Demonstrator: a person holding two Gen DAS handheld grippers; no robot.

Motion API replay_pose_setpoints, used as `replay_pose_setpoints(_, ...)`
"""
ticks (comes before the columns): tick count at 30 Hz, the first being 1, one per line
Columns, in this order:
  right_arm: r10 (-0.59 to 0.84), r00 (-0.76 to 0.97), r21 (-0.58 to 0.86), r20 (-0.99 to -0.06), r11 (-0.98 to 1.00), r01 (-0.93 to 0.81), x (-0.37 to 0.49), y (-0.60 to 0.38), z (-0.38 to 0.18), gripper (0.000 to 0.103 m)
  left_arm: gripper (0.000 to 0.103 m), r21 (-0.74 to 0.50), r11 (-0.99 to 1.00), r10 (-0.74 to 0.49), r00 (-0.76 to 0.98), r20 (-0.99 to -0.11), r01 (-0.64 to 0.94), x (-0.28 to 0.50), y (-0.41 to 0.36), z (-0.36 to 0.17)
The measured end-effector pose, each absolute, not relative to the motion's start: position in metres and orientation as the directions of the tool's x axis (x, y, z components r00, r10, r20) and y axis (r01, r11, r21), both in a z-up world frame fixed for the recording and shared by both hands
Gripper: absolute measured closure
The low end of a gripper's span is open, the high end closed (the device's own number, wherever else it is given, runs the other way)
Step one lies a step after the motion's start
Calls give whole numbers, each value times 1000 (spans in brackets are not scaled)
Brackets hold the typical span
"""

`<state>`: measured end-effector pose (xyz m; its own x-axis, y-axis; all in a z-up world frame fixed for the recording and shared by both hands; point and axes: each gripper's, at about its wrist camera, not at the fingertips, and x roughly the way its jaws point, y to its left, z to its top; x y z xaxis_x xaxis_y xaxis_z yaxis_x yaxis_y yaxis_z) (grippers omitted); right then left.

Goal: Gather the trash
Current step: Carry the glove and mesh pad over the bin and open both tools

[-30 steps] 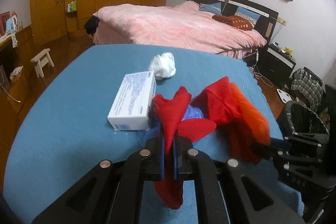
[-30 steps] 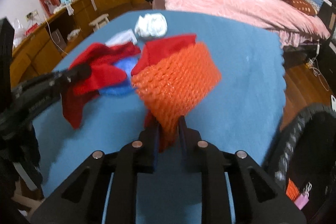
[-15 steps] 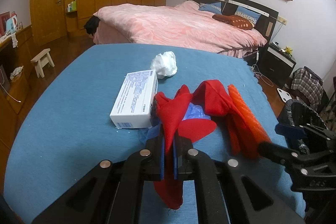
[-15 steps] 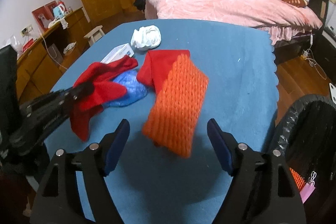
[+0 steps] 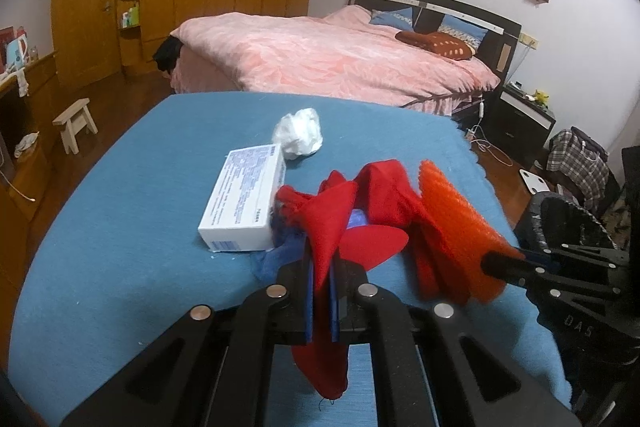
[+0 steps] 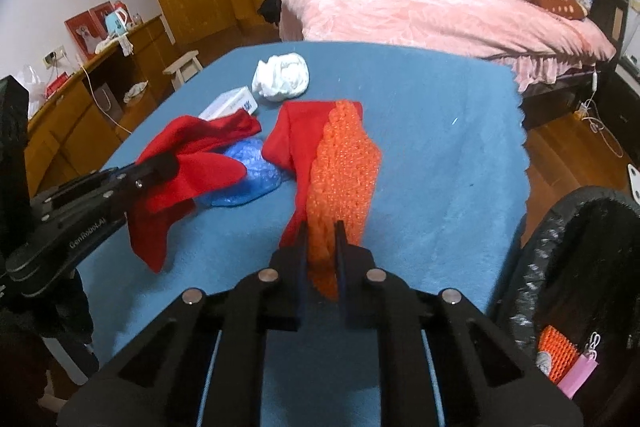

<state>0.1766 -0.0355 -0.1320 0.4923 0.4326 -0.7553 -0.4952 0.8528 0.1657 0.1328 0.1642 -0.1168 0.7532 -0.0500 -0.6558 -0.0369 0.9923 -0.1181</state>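
Right claw (image 6: pixel 322 249) now clenching orange mesh (image 6: pixel 344 163) after gaping wide half a second ago, reaching level over blue table (image 6: pixel 440 131), left claw (image 5: pixel 321 291) still gripping red cloth (image 5: pixel 328 227), bin (image 6: pixel 576 267) sitting at right.

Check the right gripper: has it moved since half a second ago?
Yes. The right gripper, wide open and short of the orange mesh then, has come forward over the blue table and shut on the mesh's near end.
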Motion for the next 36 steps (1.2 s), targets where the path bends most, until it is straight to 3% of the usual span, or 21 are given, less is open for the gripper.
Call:
replay_pose_setpoints(21, 424, 612, 171, -667, 887, -428, 156, -92, -65, 92, 97, -134, 989, -133, 798, -587, 67, 121, 106, -61)
replay_pose_setpoints(36, 342, 700, 153, -627, 935, -320, 128, -163, -36, 92, 97, -144, 970, -243, 807, -539, 195, 114, 39, -33)
